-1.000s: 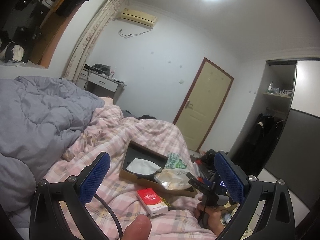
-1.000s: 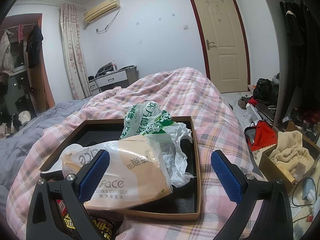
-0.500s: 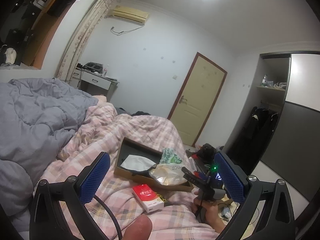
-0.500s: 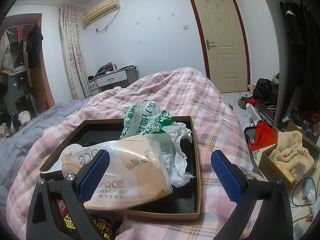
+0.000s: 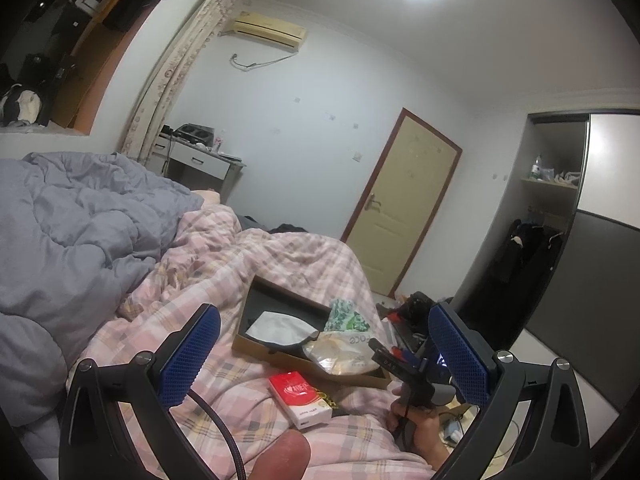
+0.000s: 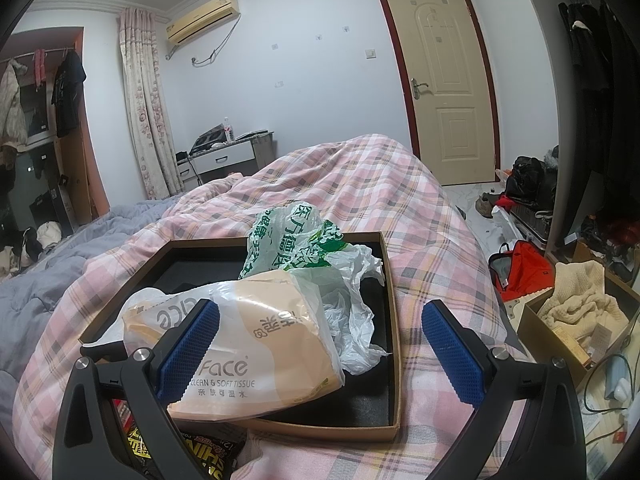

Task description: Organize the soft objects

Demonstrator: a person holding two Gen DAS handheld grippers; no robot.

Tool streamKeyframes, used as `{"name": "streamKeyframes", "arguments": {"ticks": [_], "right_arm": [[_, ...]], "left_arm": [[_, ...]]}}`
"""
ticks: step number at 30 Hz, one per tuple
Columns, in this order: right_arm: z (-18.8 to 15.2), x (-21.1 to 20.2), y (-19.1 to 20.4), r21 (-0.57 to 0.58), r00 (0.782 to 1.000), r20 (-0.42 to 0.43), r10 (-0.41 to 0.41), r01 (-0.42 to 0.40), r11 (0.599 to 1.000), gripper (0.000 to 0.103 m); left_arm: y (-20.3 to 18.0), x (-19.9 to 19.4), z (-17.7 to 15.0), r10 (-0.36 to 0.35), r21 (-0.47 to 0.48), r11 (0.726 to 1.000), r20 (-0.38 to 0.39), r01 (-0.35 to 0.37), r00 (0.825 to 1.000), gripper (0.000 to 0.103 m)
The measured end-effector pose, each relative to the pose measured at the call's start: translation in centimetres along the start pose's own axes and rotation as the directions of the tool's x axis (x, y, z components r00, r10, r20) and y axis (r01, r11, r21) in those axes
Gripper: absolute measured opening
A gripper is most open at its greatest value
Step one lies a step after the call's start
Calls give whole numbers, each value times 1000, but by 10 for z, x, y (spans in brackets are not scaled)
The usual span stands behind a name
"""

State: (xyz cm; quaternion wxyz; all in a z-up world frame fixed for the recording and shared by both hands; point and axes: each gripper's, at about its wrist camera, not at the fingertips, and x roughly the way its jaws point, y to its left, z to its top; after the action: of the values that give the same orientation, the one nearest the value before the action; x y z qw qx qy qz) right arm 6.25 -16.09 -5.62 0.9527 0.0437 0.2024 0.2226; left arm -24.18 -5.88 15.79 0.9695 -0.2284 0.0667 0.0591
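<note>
Two grippers were in my hands, and neither held anything. My left gripper [image 5: 324, 356] hung high above the bed with its blue pads spread wide; my right gripper [image 6: 320, 344] sat low just in front of the cardboard tray [image 6: 394, 320], its pads equally far apart.

Ahead of my right tool, the tissue pack [image 6: 248, 356] lay in the tray's near left corner, its near edge overhanging the rim toward me. My left pad was in front of the pack's left end, while my right pad stood off over bare black lining. Beyond the pack, a crumpled green-and-white plastic bag [image 6: 296, 240] rested against it. Below my left pad, outside the tray, a dark snack packet [image 6: 188, 452] poked out on the plaid quilt [image 6: 400, 184]. From my left tool, a red-and-white pack [image 5: 300, 398] lay on the quilt just short of the tray, below and between my pads.

I judged the risks to be these. The tissue pack was slick film over soft contents, so a squeeze on its edge could have pinched wrapper only and let it slide out. Closing where I stood might also have snagged the loose bag, dragging it along. The tray sat on yielding bedding, so any push down on its rim could have tipped it and spilled what was already inside.
</note>
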Motion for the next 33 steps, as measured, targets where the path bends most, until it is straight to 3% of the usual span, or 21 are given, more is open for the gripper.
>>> {"name": "streamKeyframes", "arguments": {"ticks": [15,33], "right_arm": [[0,0,0,2,1000,0,1,-1,1000,101],[0,0,0,4,1000,0,2,-2,1000,101]], "left_arm": [[0,-8,3,-12,-2,1000,34,13,999,103],[-2,-5,1,-20,17,1000,10,20,1000,103]]}}
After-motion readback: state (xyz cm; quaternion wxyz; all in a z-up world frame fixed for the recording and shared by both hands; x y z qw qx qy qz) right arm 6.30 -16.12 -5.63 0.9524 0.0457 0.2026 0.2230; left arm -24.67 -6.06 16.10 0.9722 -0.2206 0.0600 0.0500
